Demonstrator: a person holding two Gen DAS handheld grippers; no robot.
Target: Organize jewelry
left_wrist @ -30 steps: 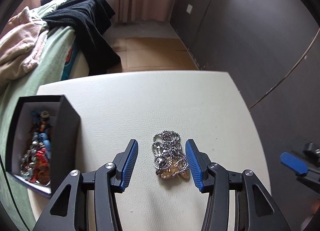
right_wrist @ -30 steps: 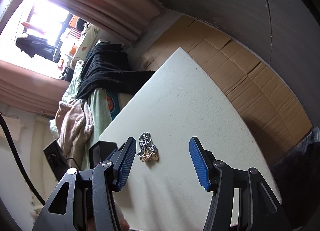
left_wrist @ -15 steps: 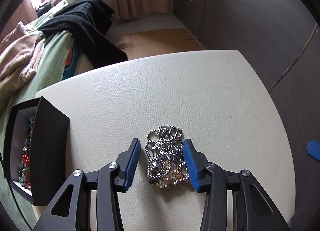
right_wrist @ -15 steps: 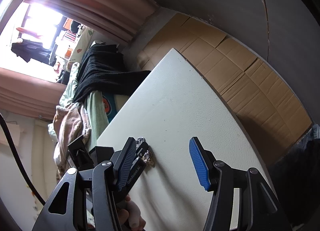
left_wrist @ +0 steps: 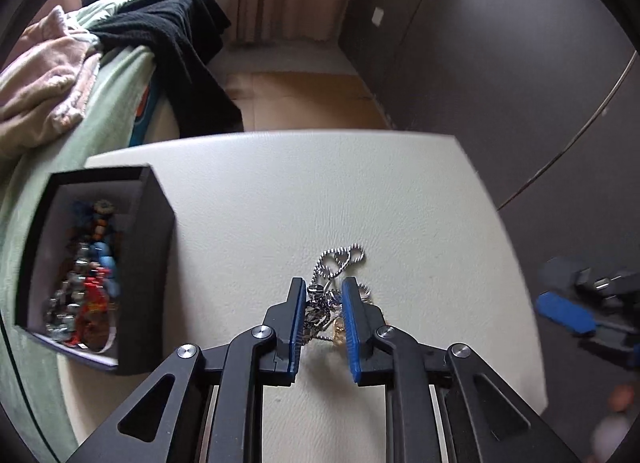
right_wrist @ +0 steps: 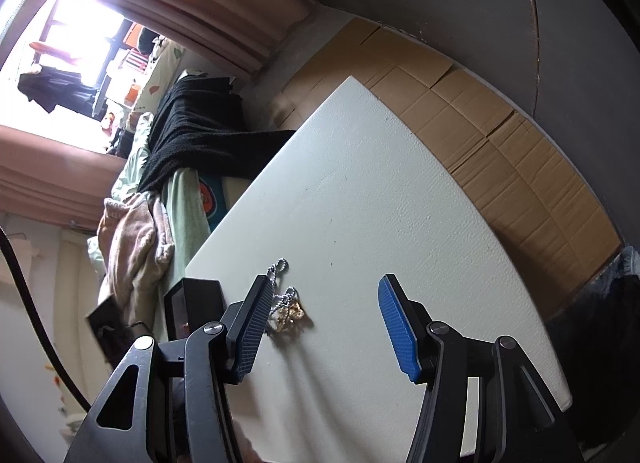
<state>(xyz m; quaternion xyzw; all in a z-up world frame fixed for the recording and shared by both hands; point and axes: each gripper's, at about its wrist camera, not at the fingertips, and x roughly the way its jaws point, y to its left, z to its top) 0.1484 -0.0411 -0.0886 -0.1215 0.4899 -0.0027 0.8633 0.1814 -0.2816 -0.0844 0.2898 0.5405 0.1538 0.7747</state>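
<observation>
A tangle of silver ball chain and gold pieces (left_wrist: 340,259) lies on the white table (left_wrist: 280,191). My left gripper (left_wrist: 324,303) has its jaws closing on the tangle, and the blue pads press its near part from both sides. A loop of chain trails out beyond the fingertips. At the left stands a black open box (left_wrist: 154,259) holding colourful beads and chains. In the right wrist view my right gripper (right_wrist: 320,327) hangs open above the table with nothing between its fingers, the tangle (right_wrist: 290,309) just past its left finger. One of its fingertips (left_wrist: 564,315) shows at the table's right edge.
A bed with green bedding (left_wrist: 116,95), a pink blanket and a black garment runs along the table's left side. Cardboard sheets (right_wrist: 500,151) cover the floor beyond the table. Dark walls stand to the right. The box (right_wrist: 196,303) sits near the table's left edge.
The left jaws have narrowed from wide apart around the tangle to pressing on it. The chain loop now stretches out ahead of the fingertips. The right gripper has stayed open and nearly still.
</observation>
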